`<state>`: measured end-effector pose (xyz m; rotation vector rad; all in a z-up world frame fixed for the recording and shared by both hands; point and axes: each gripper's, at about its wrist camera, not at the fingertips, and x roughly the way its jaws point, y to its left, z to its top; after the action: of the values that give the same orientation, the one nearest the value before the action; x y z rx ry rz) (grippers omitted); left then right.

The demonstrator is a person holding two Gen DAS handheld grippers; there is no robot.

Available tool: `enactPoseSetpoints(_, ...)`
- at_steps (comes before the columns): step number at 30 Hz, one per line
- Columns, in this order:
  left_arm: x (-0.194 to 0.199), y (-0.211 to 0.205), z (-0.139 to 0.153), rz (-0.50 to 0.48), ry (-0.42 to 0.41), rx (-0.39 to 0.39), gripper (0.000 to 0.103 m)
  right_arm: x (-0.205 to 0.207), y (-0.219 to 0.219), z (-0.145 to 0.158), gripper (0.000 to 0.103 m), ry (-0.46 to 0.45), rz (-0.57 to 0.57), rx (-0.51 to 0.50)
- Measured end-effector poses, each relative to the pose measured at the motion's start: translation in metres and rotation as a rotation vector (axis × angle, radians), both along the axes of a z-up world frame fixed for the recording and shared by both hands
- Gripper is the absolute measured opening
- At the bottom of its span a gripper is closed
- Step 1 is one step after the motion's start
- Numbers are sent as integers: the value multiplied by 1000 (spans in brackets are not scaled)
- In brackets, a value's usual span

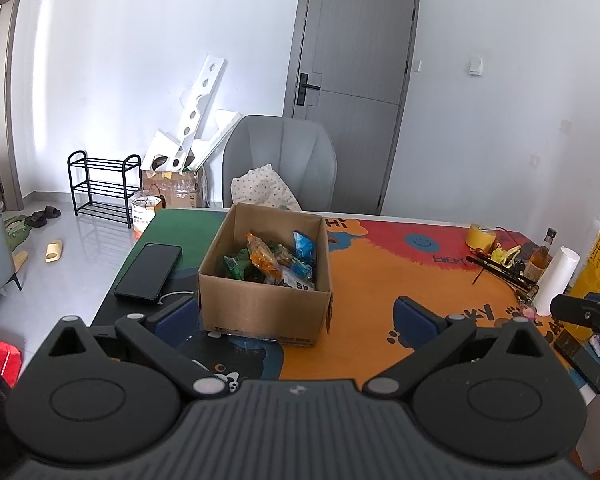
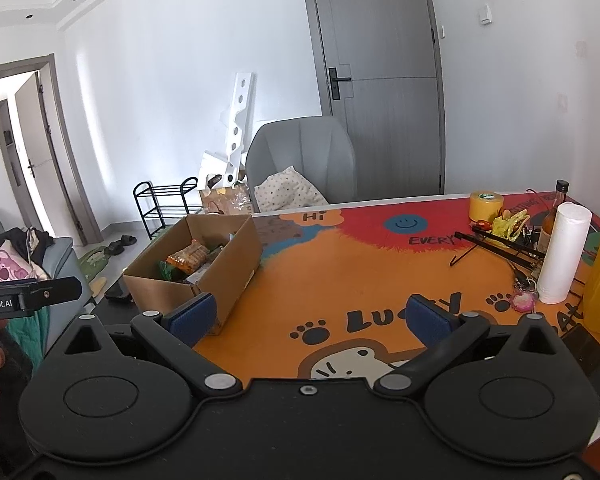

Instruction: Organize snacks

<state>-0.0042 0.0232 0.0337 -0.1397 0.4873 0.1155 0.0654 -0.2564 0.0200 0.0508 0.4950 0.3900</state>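
Observation:
A brown cardboard box (image 1: pixel 260 304) stands on the colourful table mat (image 1: pixel 372 280), holding several snack packets (image 1: pixel 274 262) in green, orange and blue wrappers. My left gripper (image 1: pixel 296 322) hovers open just in front of the box, its blue pads spread wider than the box's front wall. In the right wrist view the same box (image 2: pixel 236 264) sits at the left with its snack packets (image 2: pixel 188 258) inside. My right gripper (image 2: pixel 318 318) is open over the orange part of the mat (image 2: pixel 340 280), to the right of the box, with nothing between its fingers.
A black phone (image 1: pixel 148 266) lies left of the box. At the table's right are a yellow tape roll (image 2: pixel 486 206), a paper towel roll (image 2: pixel 560 252), a brown bottle (image 2: pixel 552 216), a yellow bag (image 1: pixel 596 264) and a black stand (image 2: pixel 496 246). A grey chair (image 1: pixel 280 160) stands behind the table.

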Motion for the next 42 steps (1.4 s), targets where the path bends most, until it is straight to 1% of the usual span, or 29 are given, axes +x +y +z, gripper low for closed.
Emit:
enactPoseSetpoints(23, 0, -2, 0, -6, 1, 5, 103, -3, 0, 5, 103, -5, 0, 5)
enactPoseSetpoints(42, 0, -4, 0, -10, 6, 6, 103, -3, 1, 5, 103, 1, -1, -10)
